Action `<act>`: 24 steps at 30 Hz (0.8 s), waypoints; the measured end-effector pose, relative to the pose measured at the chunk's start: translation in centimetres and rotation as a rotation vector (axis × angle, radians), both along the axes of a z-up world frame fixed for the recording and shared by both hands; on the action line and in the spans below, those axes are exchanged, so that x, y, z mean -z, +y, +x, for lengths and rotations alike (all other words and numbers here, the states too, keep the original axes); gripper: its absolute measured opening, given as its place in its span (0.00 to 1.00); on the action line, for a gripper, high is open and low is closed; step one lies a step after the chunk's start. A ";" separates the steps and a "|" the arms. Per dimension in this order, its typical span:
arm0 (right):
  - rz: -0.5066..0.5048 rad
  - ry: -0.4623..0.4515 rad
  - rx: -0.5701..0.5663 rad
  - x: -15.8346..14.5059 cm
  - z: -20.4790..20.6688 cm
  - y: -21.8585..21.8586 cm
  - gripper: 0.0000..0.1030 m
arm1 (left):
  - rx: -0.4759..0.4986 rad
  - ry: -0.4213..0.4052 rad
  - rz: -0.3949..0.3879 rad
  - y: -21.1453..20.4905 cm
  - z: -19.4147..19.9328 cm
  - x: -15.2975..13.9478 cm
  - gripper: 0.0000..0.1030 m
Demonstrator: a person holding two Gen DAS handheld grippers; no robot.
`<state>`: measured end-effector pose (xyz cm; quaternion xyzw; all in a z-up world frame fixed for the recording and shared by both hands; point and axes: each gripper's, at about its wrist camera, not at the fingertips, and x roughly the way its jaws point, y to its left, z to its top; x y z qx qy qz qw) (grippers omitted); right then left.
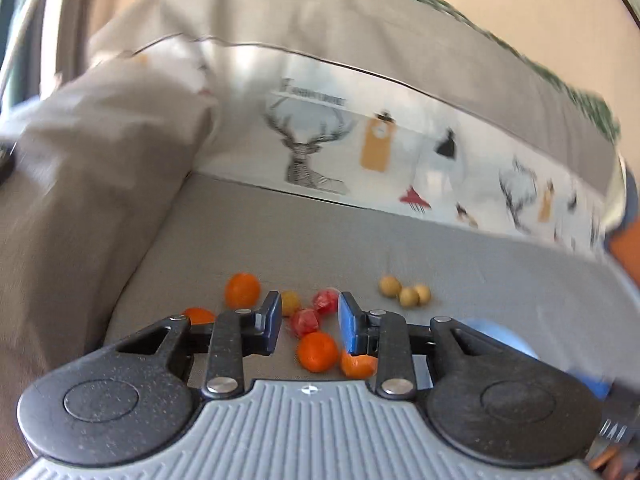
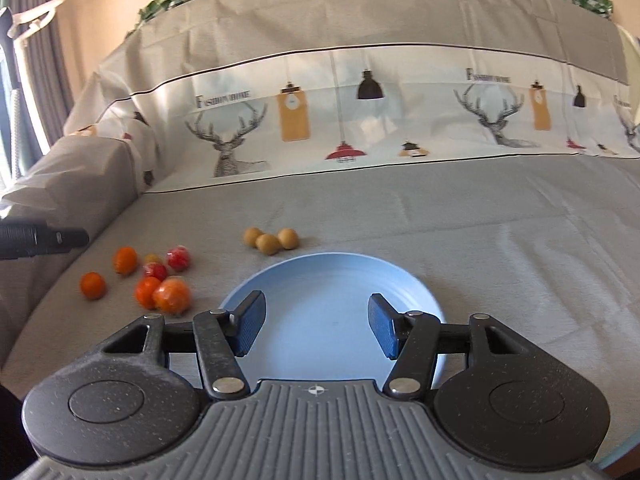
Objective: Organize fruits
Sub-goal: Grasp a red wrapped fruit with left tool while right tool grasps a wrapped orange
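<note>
Left wrist view is motion-blurred: left gripper has its jaws apart with nothing clamped, hanging over the fruit cluster on the grey sofa seat. Between or just past the pads: two red wrapped fruits, a small yellow fruit by the left pad, an orange fruit low in the gap, another at 5 o'clock half behind the right pad. More oranges at 10 o'clock. Three tan round fruits sit at 2 o'clock, touching each other. Only a sliver of the blue plate shows here, at 3 o'clock. Right wrist view is sharp and gives the full layout: right gripper released, jaws wide, empty, above the plate, which holds nothing. Orange and red cluster lies at 9 to 10 o'clock off the plate, tan trio at 11 o'clock just beyond the rim. Black tip at the left edge, probably the other gripper, can't confirm. Printed deer cover on the backrest.
</note>
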<state>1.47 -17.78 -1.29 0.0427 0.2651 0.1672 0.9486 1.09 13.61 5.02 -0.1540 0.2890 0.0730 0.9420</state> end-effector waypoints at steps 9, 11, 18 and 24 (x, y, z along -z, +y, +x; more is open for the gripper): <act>-0.014 0.011 -0.129 0.7 1.0 4.1 0.55 | 0.028 0.109 -0.112 1.7 3.0 1.7 0.09; -0.026 0.006 -0.163 0.9 1.3 5.2 0.55 | 0.031 0.123 -0.115 1.8 3.6 2.2 0.09; -0.046 -0.020 -0.266 1.0 2.4 8.4 0.55 | 0.024 0.147 -0.133 2.4 5.3 3.7 0.09; -0.058 -0.017 -0.314 1.4 4.1 11.6 0.55 | 0.012 0.155 -0.184 2.9 6.5 4.8 0.12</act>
